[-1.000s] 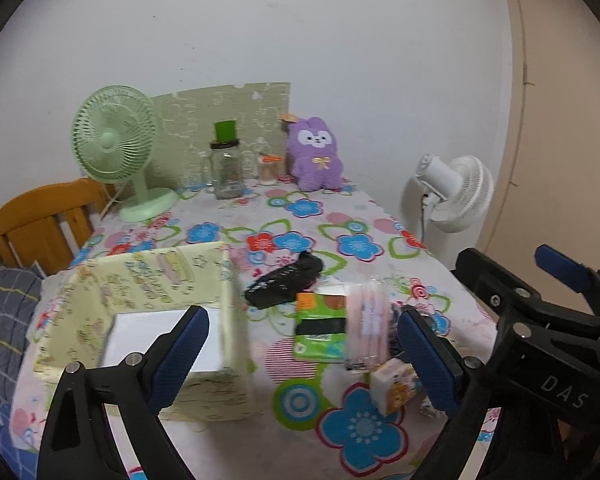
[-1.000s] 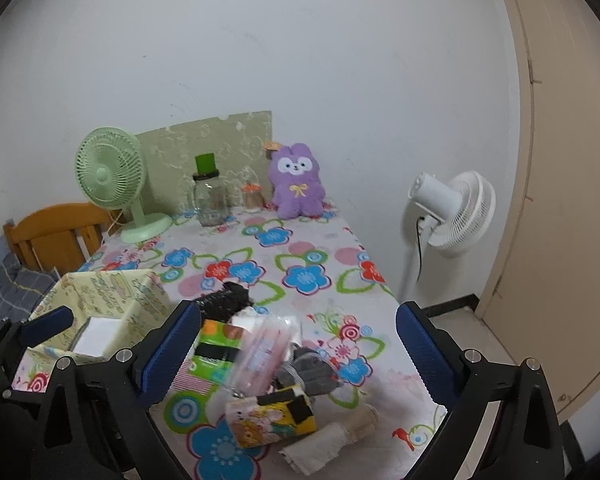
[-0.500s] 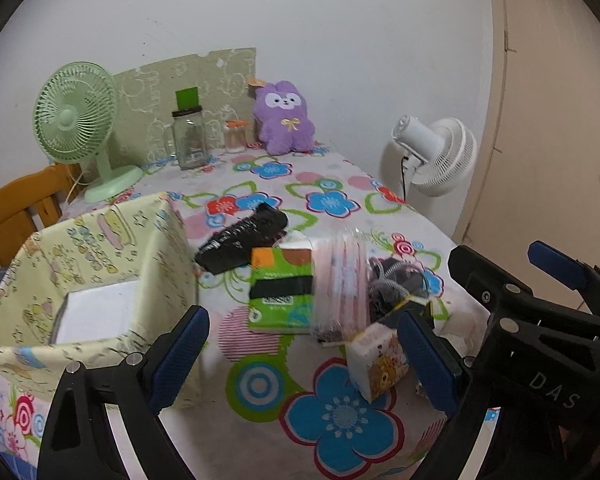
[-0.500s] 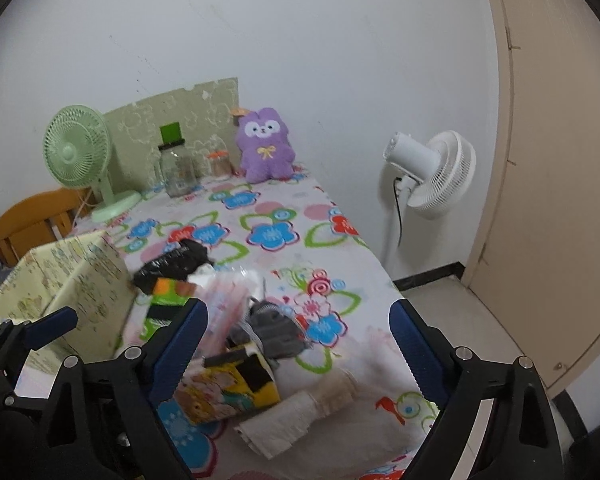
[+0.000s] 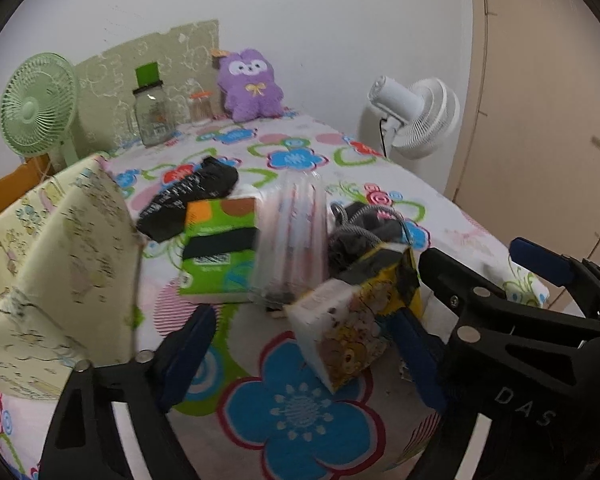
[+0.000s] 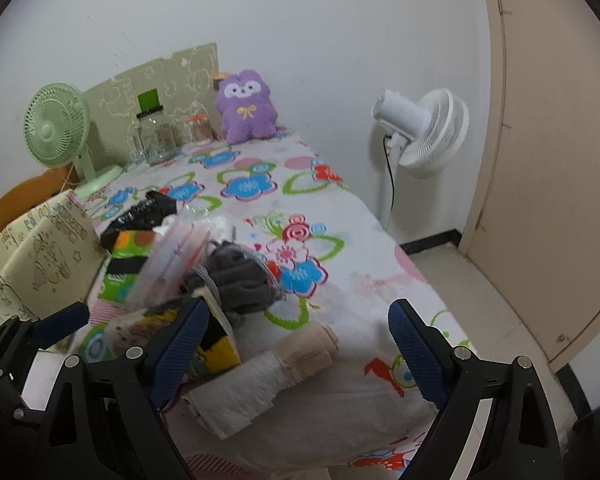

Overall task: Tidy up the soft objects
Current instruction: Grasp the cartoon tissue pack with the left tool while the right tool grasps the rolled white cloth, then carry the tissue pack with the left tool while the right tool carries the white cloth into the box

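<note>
Soft items lie in a heap on the floral tablecloth: a green tissue pack, a clear pink-striped pack, a black packet, grey socks, a yellow cartoon tissue pack and a beige rolled cloth. A pale yellow fabric bin stands left of them. My left gripper is open just in front of the yellow cartoon pack. My right gripper is open over the beige roll at the table's right front.
A purple plush, a glass jar and a green desk fan stand at the table's far edge by the wall. A white floor fan stands right of the table, near a beige door. A wooden chair is at the left.
Both grippers have moved forward and down toward the heap. The yellow cartoon pack now sits between the left fingers' span, and the right gripper has come over the beige roll.
</note>
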{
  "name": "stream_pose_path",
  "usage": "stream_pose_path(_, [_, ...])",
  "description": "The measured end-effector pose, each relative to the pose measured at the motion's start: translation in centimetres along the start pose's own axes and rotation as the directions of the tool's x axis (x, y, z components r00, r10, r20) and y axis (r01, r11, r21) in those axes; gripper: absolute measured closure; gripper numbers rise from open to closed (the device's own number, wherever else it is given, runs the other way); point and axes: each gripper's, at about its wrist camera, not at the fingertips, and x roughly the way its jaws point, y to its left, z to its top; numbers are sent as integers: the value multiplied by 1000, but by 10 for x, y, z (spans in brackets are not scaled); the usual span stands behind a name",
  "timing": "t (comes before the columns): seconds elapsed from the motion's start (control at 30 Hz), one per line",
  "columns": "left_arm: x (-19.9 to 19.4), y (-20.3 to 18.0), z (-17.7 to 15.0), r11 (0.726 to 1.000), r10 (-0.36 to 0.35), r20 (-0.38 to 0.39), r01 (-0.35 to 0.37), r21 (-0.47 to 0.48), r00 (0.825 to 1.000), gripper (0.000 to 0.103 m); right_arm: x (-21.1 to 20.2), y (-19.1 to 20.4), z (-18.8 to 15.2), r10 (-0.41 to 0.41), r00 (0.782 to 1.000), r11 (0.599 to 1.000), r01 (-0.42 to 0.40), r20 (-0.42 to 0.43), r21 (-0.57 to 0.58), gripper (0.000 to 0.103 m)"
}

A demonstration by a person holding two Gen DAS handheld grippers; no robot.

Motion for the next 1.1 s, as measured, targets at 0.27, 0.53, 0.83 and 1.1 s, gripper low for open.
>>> stream_pose_path(0.27, [17, -10, -3, 999, -1, -52, 2, 32, 999, 45, 22, -6, -7, 4, 995, 1000, -1, -101, 26, 26])
stream_pose_path(0.53, [18, -15, -5, 999, -21, -43, 23, 50, 999, 66, 30, 2, -10, 41, 992, 999, -37, -123, 34, 62])
stream_pose_path(0.83, [16, -12, -1, 999, -22, -29, 23, 46, 999, 78, 34, 9, -4, 55, 992, 998, -55, -115, 7, 83])
stream_pose_path(1.1, [6, -14, 6, 999, -17, 3, 17, 48, 1000, 81, 28, 11, 5, 62, 993, 998, -64, -99, -15, 87])
